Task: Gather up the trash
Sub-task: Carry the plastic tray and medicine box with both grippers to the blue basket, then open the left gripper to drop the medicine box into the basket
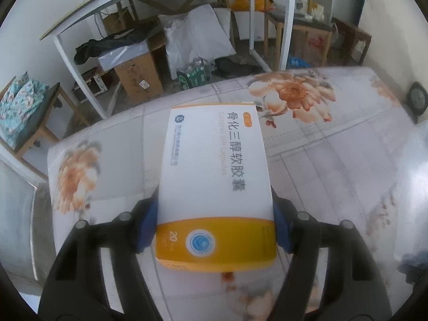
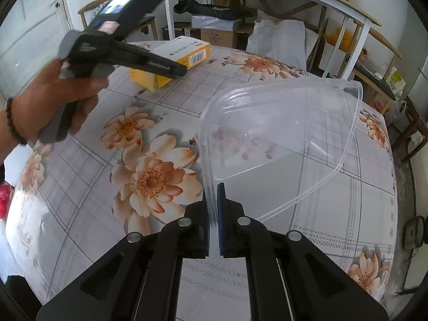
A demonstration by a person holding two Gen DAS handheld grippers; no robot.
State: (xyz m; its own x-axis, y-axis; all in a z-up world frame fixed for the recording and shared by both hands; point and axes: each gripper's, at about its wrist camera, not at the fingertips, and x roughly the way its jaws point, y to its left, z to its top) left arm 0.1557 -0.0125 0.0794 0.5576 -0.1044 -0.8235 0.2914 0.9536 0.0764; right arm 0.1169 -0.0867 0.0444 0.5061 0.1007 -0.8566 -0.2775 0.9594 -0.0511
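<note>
My left gripper [image 1: 215,222] is shut on a white and orange medicine box [image 1: 216,171], its blue pads [image 1: 145,230] pressed on both long sides, above the flowered tablecloth [image 1: 334,165]. In the right wrist view the same box [image 2: 174,61] shows at the far left of the table, held by the left gripper [image 2: 171,68] in a person's hand. My right gripper [image 2: 213,219] is shut on the wall of a clear plastic container [image 2: 281,139], holding it tilted above the table.
The table carries a flowered cloth [image 2: 149,179]. Beyond its far edge stand a white-framed desk [image 1: 289,26], cardboard boxes [image 1: 139,77], white bags [image 1: 198,37] and wooden chairs [image 1: 302,29]. A small black device [image 1: 416,99] sits at the table's right edge.
</note>
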